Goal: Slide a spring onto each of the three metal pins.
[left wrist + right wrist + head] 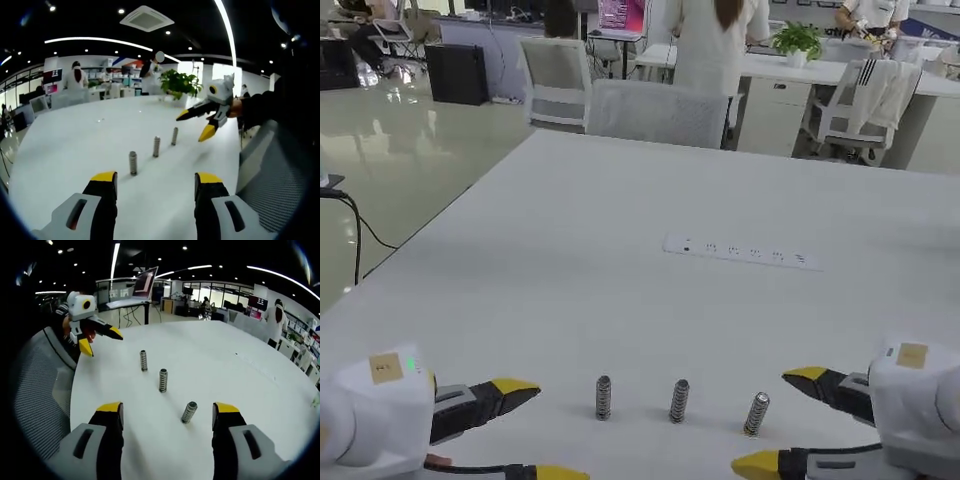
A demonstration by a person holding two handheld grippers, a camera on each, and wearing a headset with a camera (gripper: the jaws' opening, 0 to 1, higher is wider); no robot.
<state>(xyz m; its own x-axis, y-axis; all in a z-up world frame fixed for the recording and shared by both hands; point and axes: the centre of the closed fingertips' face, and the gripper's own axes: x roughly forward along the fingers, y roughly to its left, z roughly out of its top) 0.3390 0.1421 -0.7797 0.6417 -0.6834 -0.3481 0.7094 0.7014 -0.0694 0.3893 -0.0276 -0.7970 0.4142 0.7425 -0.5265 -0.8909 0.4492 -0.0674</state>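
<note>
Nearest us, our left tool (156, 177) at seven o'clock and right tool (166, 410) at five hang spread and empty. They flank three springs (679, 400) upright at six on the counter (620, 220), which we judge are already sleeved over their pins. A power strip (740, 251) lies toward twelve.

Head view overhead — gripper views low, opposed, springs (156, 146) in both

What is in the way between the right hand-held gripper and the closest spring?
Nothing that I can see. Just bare white table lies between the open right hand-held gripper and the leaning spring.
</note>
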